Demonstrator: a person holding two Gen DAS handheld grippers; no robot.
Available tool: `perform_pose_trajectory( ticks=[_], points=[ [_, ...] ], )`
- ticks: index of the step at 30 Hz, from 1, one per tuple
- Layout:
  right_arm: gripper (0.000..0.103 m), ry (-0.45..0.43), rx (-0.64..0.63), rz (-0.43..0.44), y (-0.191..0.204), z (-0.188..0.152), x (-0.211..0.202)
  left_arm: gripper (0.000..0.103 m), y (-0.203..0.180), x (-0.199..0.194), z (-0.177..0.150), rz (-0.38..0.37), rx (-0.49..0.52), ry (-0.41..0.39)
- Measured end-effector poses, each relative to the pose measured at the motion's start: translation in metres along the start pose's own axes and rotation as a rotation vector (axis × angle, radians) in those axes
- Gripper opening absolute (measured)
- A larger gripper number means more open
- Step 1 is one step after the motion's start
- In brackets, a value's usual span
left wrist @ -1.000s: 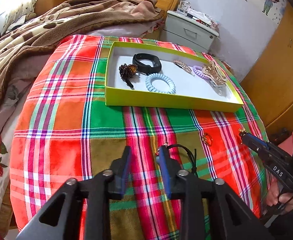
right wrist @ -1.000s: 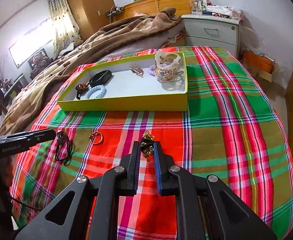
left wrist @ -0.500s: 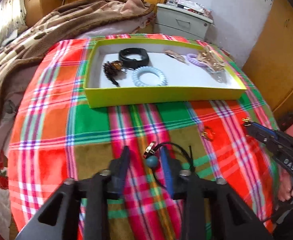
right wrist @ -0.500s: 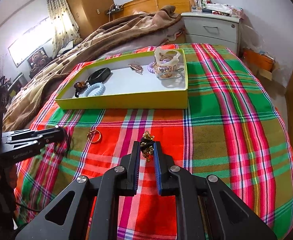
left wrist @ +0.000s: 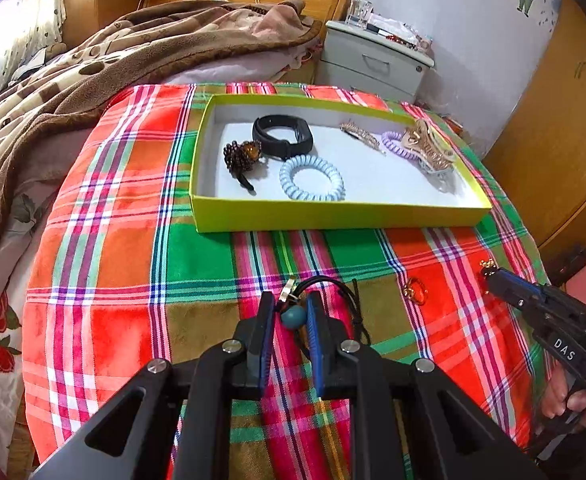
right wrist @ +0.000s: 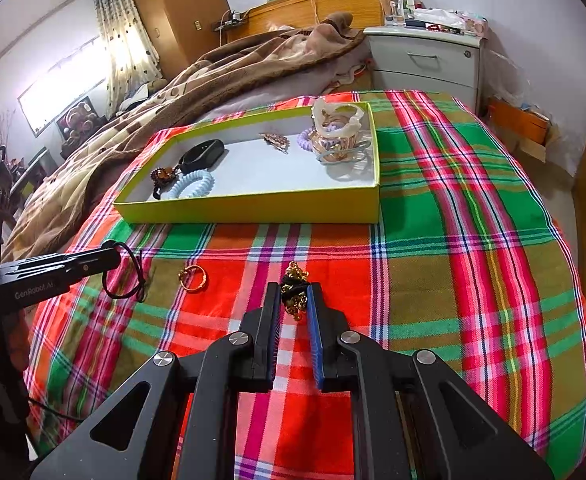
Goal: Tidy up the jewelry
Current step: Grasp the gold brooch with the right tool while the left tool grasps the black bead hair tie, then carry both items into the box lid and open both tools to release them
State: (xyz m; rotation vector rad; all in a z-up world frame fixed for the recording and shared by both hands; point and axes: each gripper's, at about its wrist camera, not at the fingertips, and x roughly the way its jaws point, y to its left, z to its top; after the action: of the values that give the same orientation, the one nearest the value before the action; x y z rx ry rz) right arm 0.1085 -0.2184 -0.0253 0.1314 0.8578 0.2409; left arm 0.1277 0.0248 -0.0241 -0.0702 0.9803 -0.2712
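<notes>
Left gripper point(left wrist: 289, 312) jaws have just closed on the black cord point(left wrist: 325, 286) at its teal bead point(left wrist: 293, 316), low on the plaid cloth point(left wrist: 113, 280). Lift straight so the loop clears. Gold ring point(right wrist: 193, 277) lies loose between; right gripper point(right wrist: 295, 300) pinches a gold chain piece point(right wrist: 293, 286), yellow tray point(right wrist: 253, 210) beyond

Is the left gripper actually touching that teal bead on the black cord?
Touching. The left wrist view shows the left gripper with both blue pads pressed against the teal bead.

Open plaid cloth point(left wrist: 125, 264) lies between both grippers and the yellow tray point(left wrist: 333, 216); only a gold ring point(right wrist: 194, 278) sits there.
</notes>
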Motion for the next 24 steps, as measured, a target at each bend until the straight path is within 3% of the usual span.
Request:
perform_pose_trajectory(
  ticks=[11,24],
  points=[
    [0.014,-0.033,-0.022,0.016,0.014,0.01,-0.009,0.017,0.005,-0.018,0.009,-0.013,-0.018,-0.05],
    [0.014,0.043,-0.169,0.074,0.071,0.009,0.031,0.017,0.012,-0.015,0.005,-0.028,-0.034,-0.035]
  ],
)
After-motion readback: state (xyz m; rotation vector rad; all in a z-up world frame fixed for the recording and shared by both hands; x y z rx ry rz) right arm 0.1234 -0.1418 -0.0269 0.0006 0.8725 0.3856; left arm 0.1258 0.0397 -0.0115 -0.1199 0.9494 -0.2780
